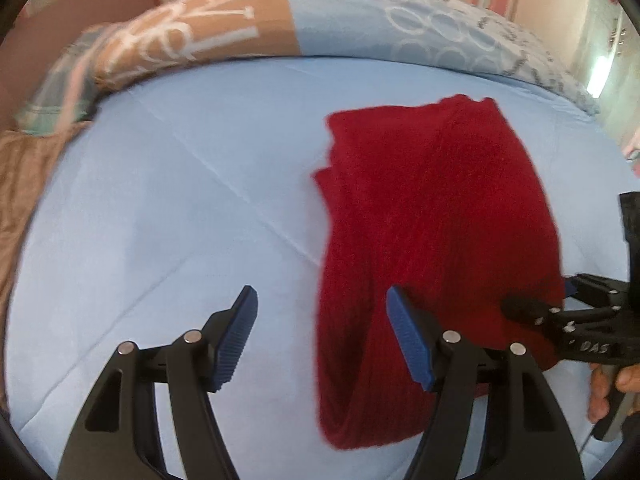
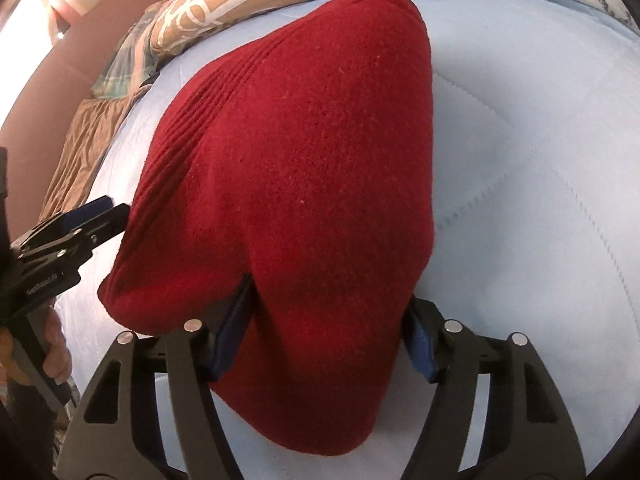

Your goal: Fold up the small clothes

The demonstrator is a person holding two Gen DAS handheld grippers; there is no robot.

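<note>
Red ribbed knit garment (image 2: 304,184), folded and bunched on the blue bed (image 1: 160,200), is clamped by right hand-held gripper (image 2: 328,336); left hand-held gripper (image 1: 320,336) is held apart, empty.

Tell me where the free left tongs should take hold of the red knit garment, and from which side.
Probably the near left corner of the red knit garment, coming in from the bare blue sheet on its left. There the folded layers end in a free edge lying flat, with room to slide a pad under. The left tongs are open and empty; the right tongs already straddle the near right edge.
</note>
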